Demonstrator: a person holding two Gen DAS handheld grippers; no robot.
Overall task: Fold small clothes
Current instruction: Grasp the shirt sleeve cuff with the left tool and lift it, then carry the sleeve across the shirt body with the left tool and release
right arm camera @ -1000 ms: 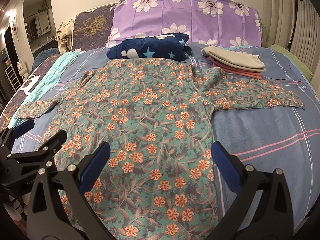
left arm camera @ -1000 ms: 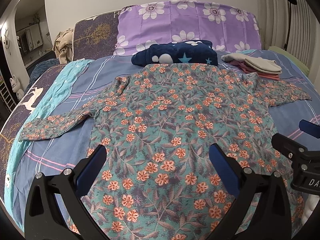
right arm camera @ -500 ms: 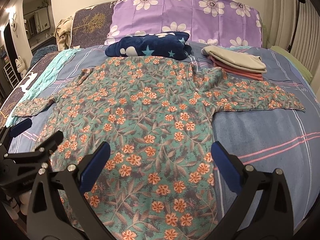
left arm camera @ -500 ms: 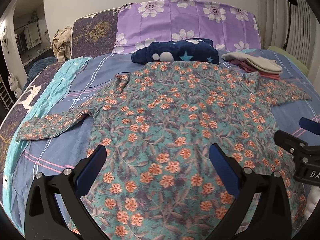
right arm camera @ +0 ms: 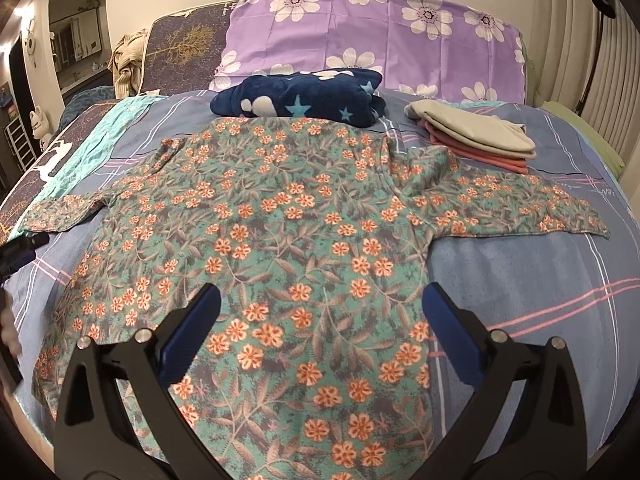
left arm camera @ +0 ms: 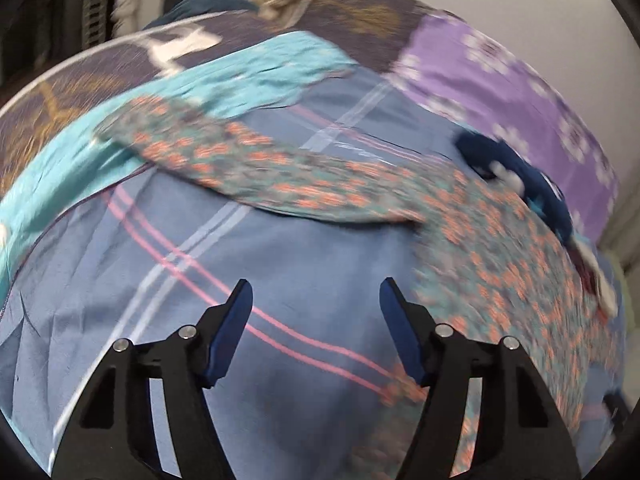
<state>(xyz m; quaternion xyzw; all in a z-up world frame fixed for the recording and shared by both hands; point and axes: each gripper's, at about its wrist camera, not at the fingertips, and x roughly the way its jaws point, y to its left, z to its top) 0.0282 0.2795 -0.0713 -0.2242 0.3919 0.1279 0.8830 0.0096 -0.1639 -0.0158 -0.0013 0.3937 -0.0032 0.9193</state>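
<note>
Now the floral shirt (right arm camera: 280,240) lies flat on the bed (right arm camera: 540,280), its sleeve (left arm camera: 248,168) ahead of the empty, closing left tool (left arm camera: 316,320), which should pinch the cuff cleanly; the right tool (right arm camera: 320,320) hovers wide open, empty.

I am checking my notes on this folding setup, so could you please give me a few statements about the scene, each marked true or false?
1. The teal, orange-flowered shirt lies spread flat on the blue striped bedsheet. True.
2. The right gripper clamps the shirt. False: it is open and holds nothing.
3. The navy star-patterned fleece lies beyond the shirt. True.
4. The folded beige and pink clothes lie on the shirt's body. False: they lie beside it, on the sheet.
</note>
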